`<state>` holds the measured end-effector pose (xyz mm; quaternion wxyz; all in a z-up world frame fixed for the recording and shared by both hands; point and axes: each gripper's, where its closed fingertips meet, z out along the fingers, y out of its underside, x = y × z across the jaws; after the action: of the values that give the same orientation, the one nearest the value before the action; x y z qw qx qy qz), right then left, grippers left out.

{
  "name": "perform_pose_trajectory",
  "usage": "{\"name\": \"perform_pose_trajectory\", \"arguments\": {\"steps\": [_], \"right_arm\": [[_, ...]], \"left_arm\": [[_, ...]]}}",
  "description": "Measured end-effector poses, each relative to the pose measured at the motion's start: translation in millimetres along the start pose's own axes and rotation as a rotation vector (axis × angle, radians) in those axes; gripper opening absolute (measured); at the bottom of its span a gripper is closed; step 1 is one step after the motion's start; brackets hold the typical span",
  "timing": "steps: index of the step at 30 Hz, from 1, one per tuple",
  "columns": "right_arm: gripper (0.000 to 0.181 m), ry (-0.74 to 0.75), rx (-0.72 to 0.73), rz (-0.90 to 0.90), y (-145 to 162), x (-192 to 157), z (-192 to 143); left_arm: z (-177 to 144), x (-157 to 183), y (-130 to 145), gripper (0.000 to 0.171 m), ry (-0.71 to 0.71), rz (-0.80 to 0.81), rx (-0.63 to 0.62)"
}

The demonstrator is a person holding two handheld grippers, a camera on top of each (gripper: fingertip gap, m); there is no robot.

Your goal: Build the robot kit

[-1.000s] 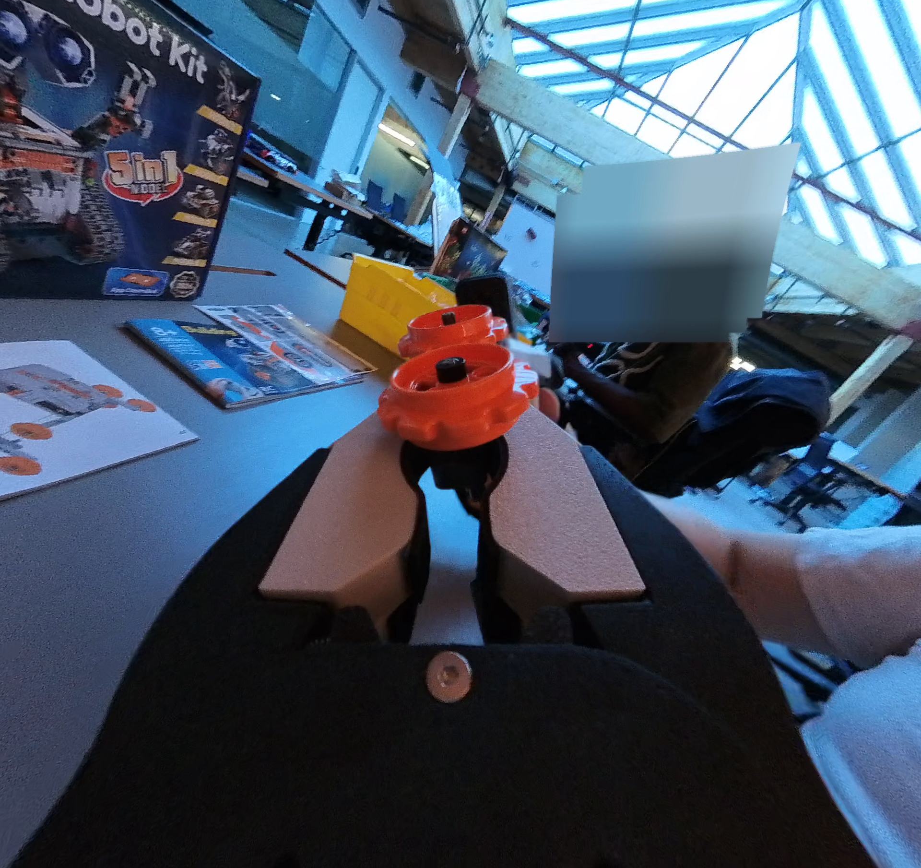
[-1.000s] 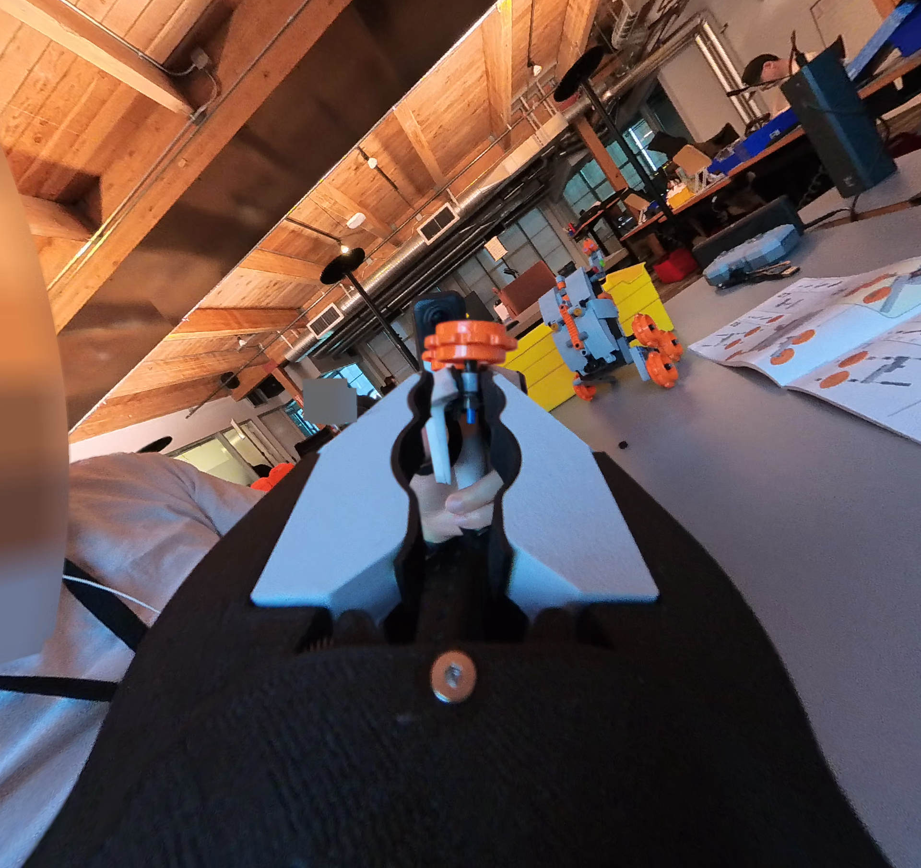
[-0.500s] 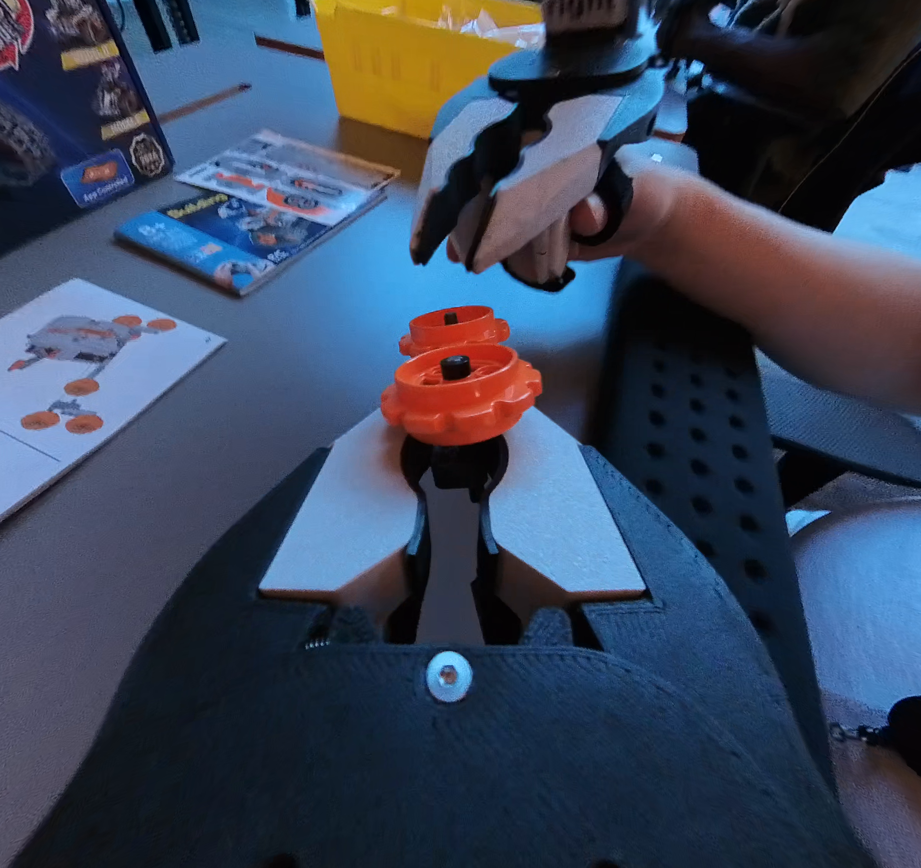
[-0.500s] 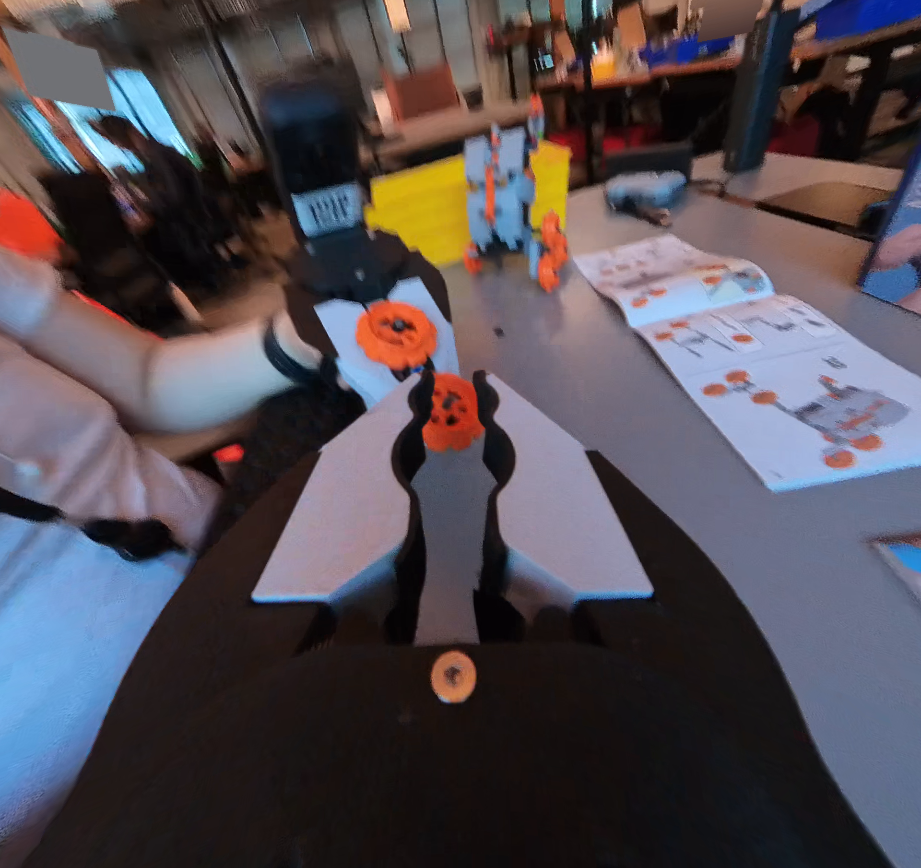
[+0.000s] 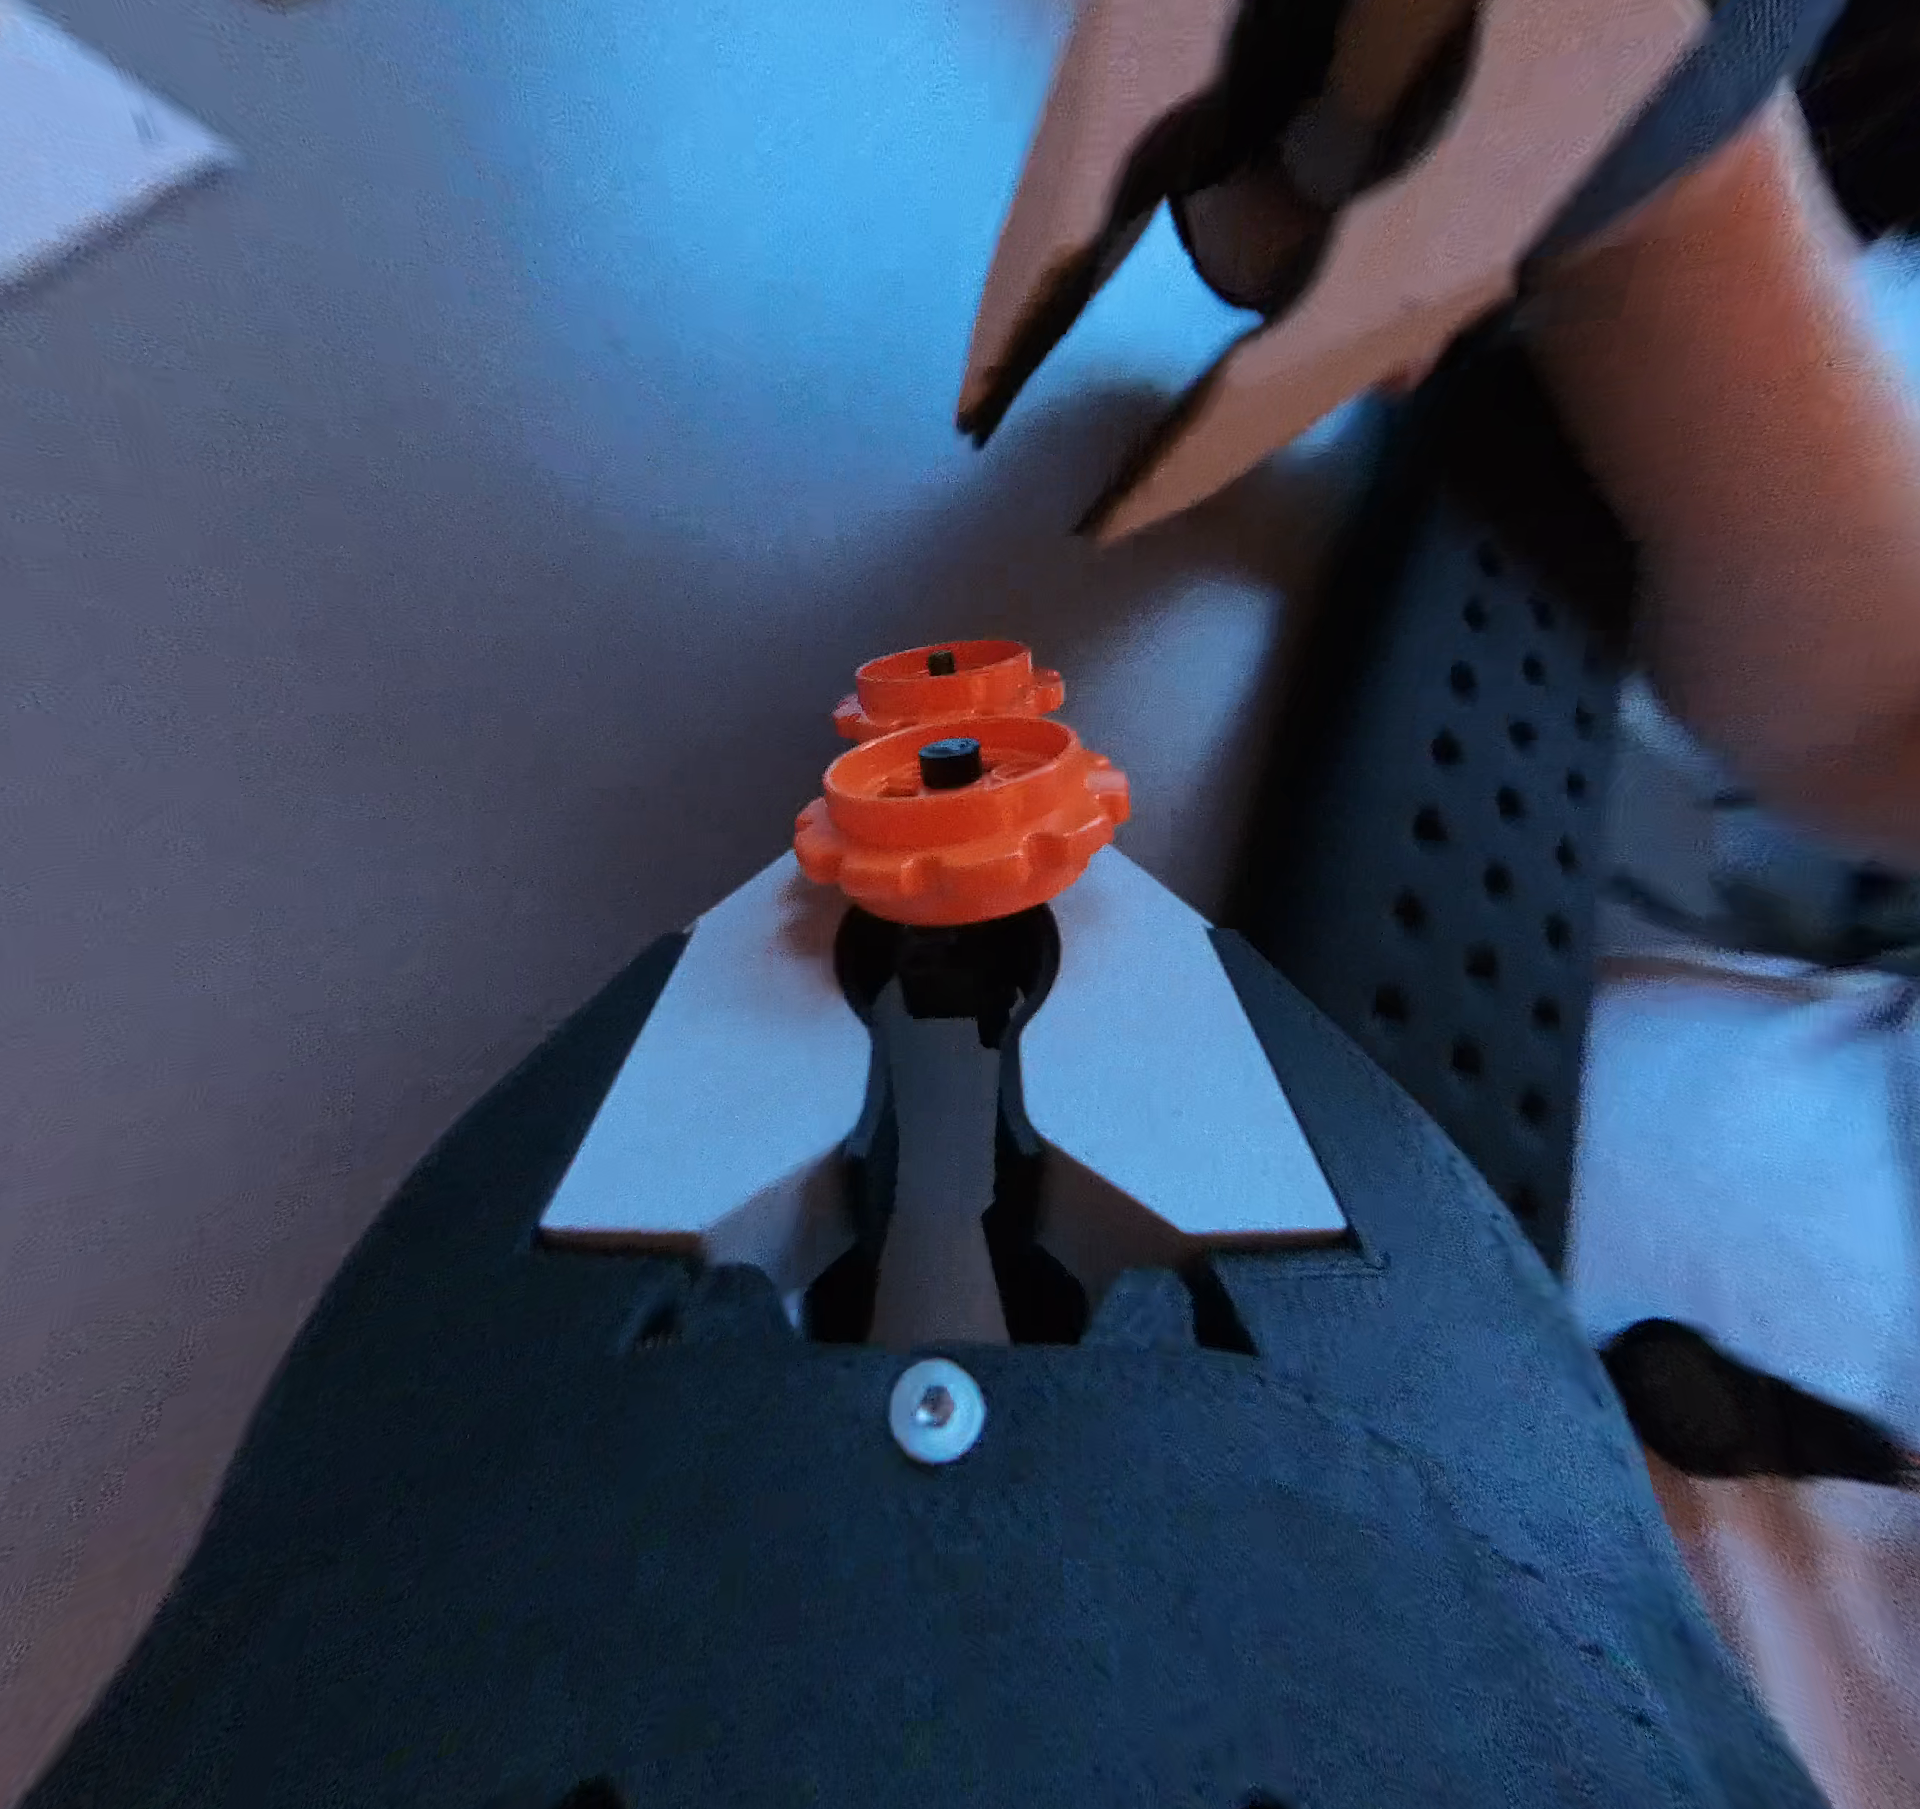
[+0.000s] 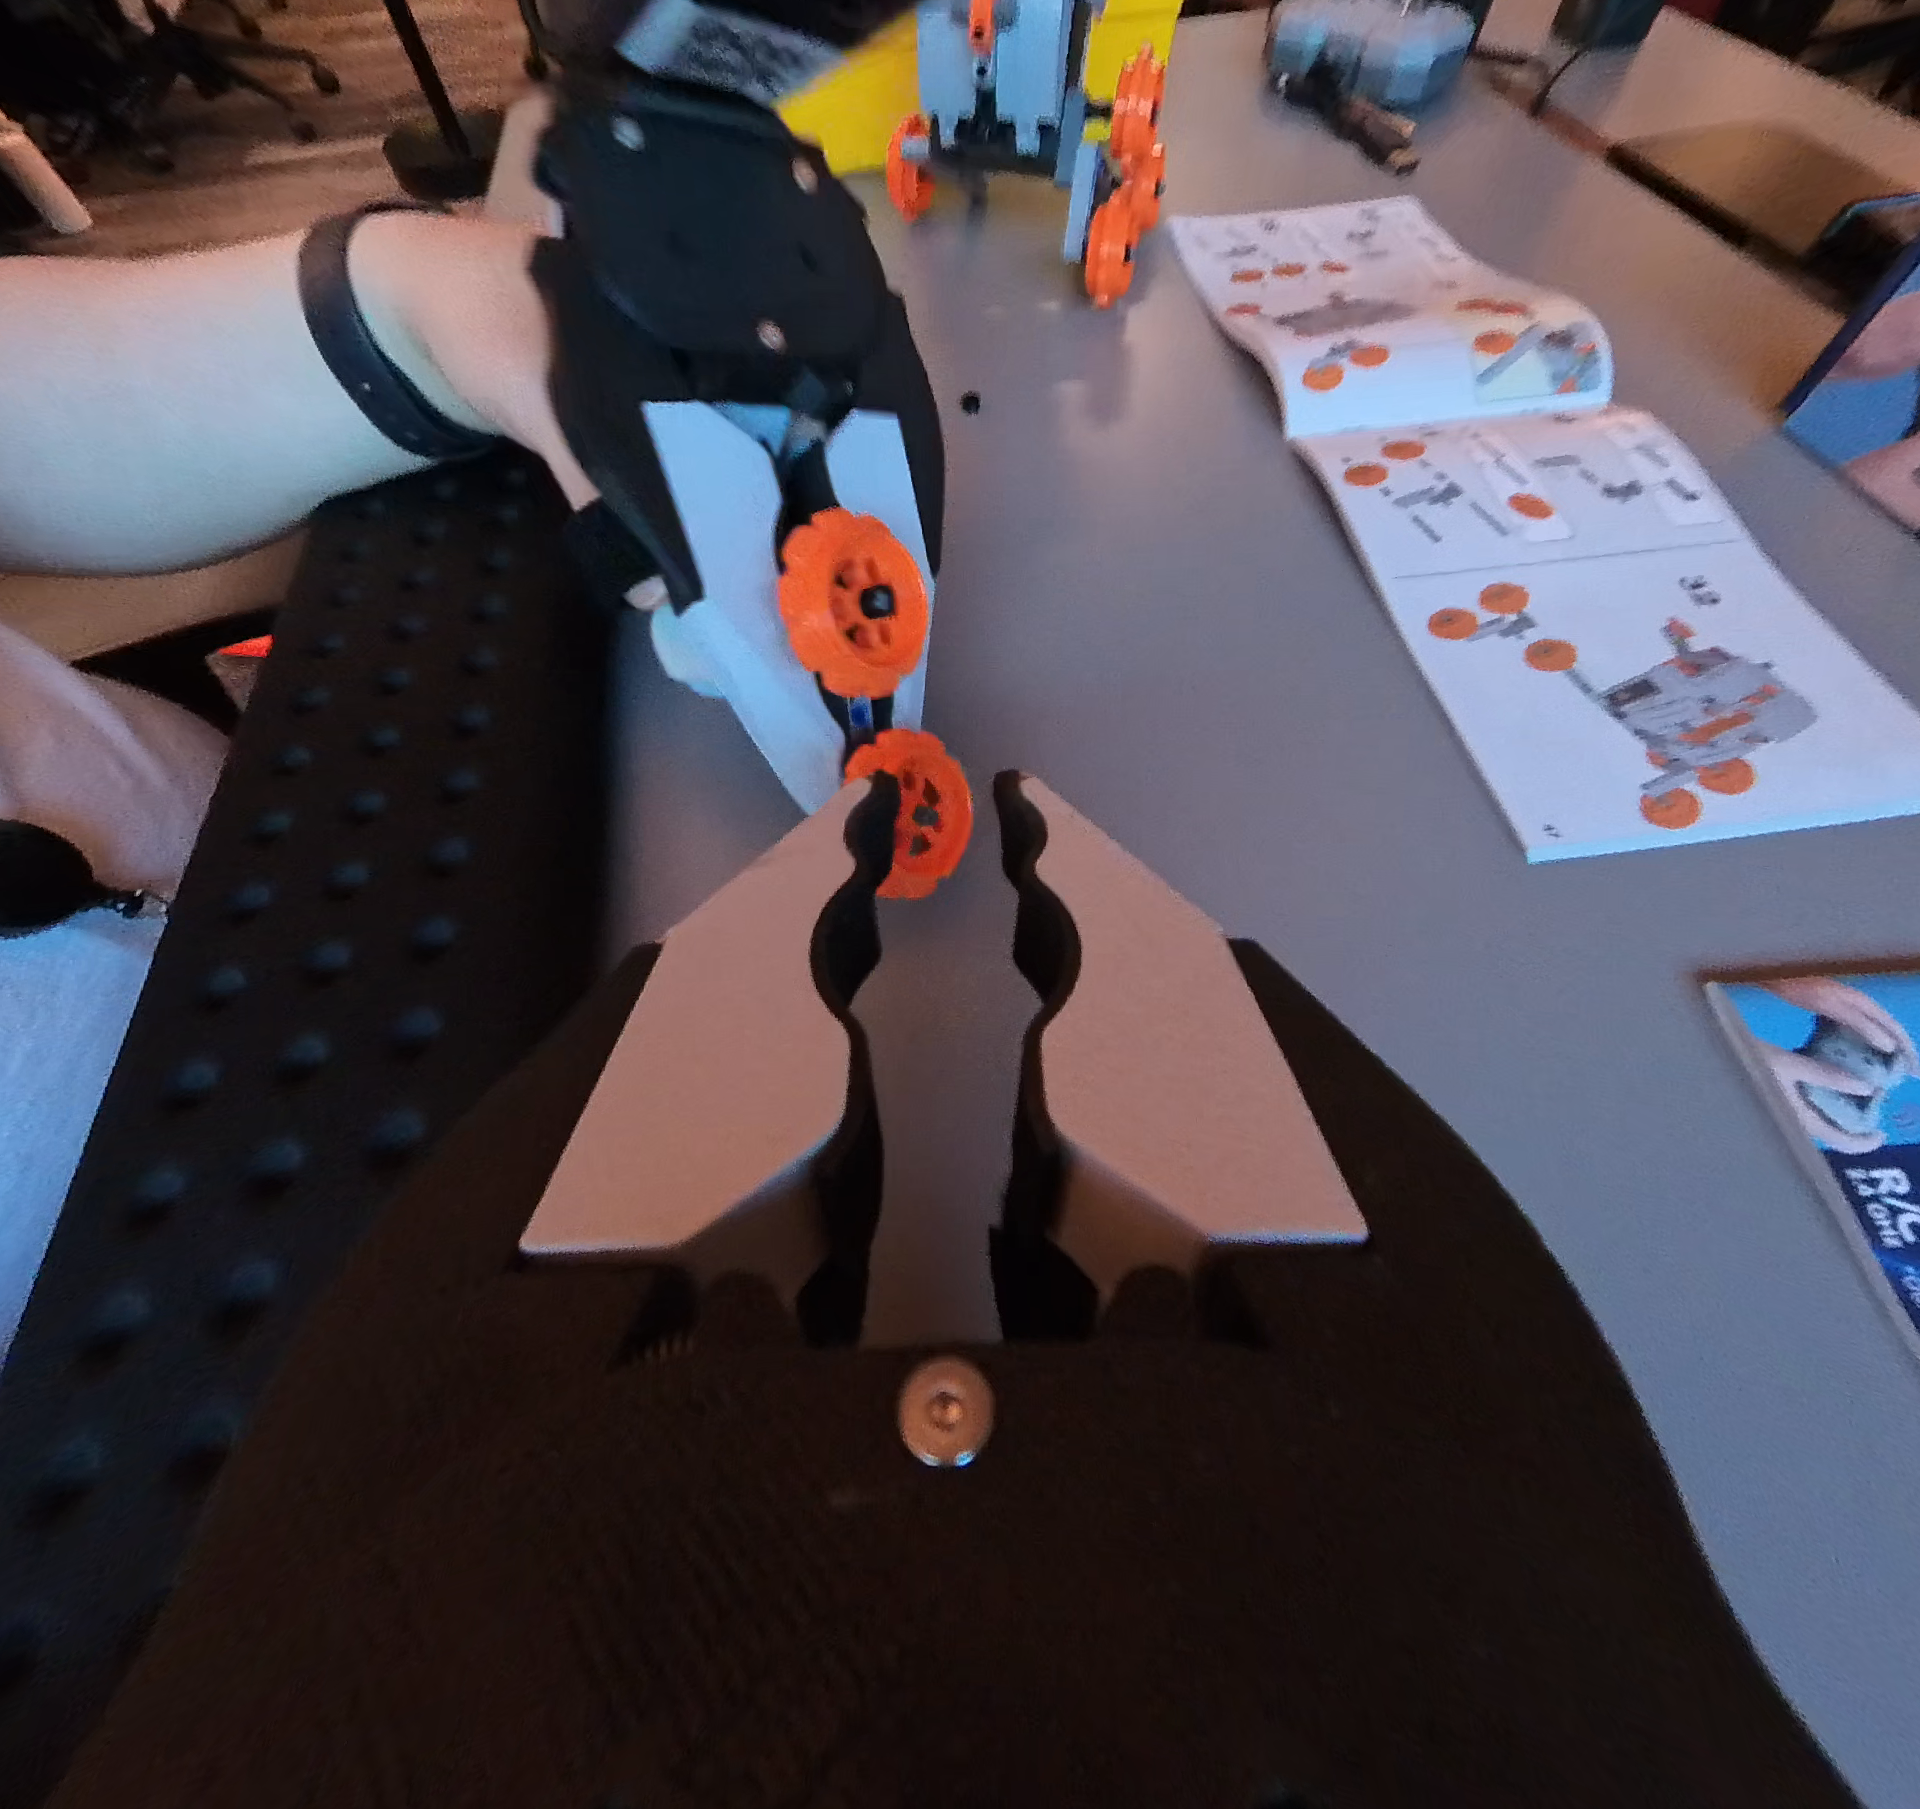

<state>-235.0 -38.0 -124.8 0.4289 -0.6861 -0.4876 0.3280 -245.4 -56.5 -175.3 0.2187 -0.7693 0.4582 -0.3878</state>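
Gripping orange wheel assembly [image 5: 961,814], left gripper [image 5: 951,970] clenched; right gripper [image 6: 935,803] spread, empty, above grey table [image 6: 1247,928].

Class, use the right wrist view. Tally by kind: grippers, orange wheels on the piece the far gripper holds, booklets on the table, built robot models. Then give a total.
Grippers: 2, left gripper and right gripper
Orange wheels: 2, upper wheel and lower wheel
Booklets: 2, open booklet and blue booklet
Robot model: 1
Total: 7
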Motion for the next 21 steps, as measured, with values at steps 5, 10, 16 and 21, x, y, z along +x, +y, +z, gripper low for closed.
{"name": "perform_pose_trajectory", "arguments": {"steps": [5,10,16,21], "right_arm": [[0.037,0.031,-0.04,-0.158,2,-13,15],[0.042,0.16,-0.13,-0.235,14,3,31],[0.034,0.119,-0.113,-0.164,14,5,34],[0.02,0.16,-0.156,-0.318,21,6,35]], "left_arm": [[-6,-8,-12,0.009,0.137,-0.335,0.082],[-7,-7,-21,0.013,0.294,-0.594,0.117],[-7,-3,-22,0.028,0.329,-0.656,0.096],[-30,-16,-6,0.05,0.18,-0.57,0.082]]}}
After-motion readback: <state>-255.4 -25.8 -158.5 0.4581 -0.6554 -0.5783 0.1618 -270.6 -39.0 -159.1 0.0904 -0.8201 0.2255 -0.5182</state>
